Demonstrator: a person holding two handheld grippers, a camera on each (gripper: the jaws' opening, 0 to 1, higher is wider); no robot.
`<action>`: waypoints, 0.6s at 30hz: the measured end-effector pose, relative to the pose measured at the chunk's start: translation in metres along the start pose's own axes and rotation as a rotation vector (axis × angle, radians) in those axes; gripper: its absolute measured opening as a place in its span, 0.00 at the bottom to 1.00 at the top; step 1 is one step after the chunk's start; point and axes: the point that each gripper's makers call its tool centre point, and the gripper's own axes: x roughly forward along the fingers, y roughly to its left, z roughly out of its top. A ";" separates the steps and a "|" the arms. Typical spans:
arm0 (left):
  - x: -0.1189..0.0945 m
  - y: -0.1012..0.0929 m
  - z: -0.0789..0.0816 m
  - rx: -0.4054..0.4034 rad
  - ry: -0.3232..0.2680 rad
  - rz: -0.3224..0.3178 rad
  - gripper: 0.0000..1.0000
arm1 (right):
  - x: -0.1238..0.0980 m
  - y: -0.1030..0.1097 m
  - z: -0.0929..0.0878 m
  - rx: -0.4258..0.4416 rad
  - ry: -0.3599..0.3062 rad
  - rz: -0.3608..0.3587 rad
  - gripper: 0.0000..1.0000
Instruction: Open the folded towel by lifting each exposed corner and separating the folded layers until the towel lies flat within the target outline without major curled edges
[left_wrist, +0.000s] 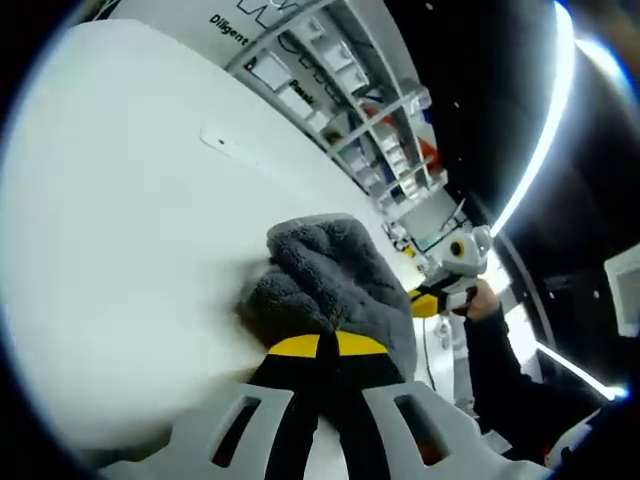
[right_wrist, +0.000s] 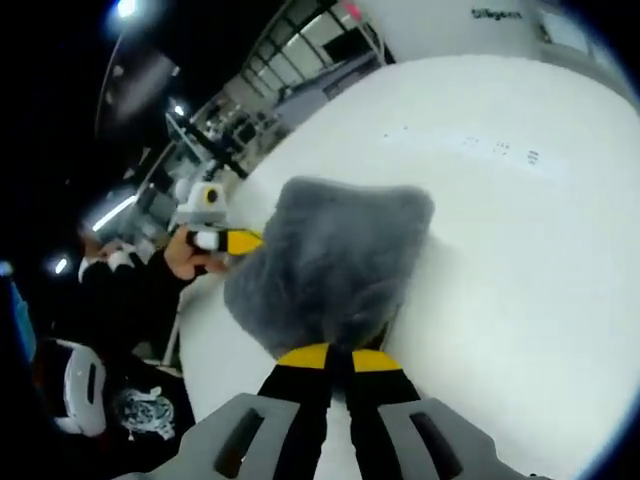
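Note:
A fluffy grey towel (left_wrist: 330, 270) hangs bunched above the white table (left_wrist: 120, 230), held from two sides. In the left gripper view my left gripper (left_wrist: 325, 346) is shut on the towel's near edge, yellow tips pressed together. Beyond the towel's far edge a hand holds my right gripper (left_wrist: 428, 300), its yellow tip against the cloth. In the right gripper view my right gripper (right_wrist: 335, 357) is shut on the towel (right_wrist: 335, 255), which spreads as a broad grey sheet over the table (right_wrist: 520, 270). My left gripper (right_wrist: 238, 241) meets the towel's left edge there.
Shelves with bins (left_wrist: 375, 120) stand behind the table's far edge. A small mark (left_wrist: 228, 143) lies on the tabletop. A person's dark sleeve (left_wrist: 505, 375) reaches in at the right. A person in dark clothes (right_wrist: 120, 300) stands by the table's left edge.

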 end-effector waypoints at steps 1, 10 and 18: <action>0.001 0.000 0.001 0.005 0.004 0.002 0.01 | 0.000 0.001 -0.001 0.002 -0.006 -0.001 0.00; 0.005 0.002 0.009 0.042 0.022 0.015 0.01 | -0.003 0.014 -0.008 -0.010 -0.038 -0.031 0.00; 0.006 0.009 0.017 0.069 0.033 0.031 0.01 | -0.002 0.022 -0.008 0.005 -0.086 -0.042 0.00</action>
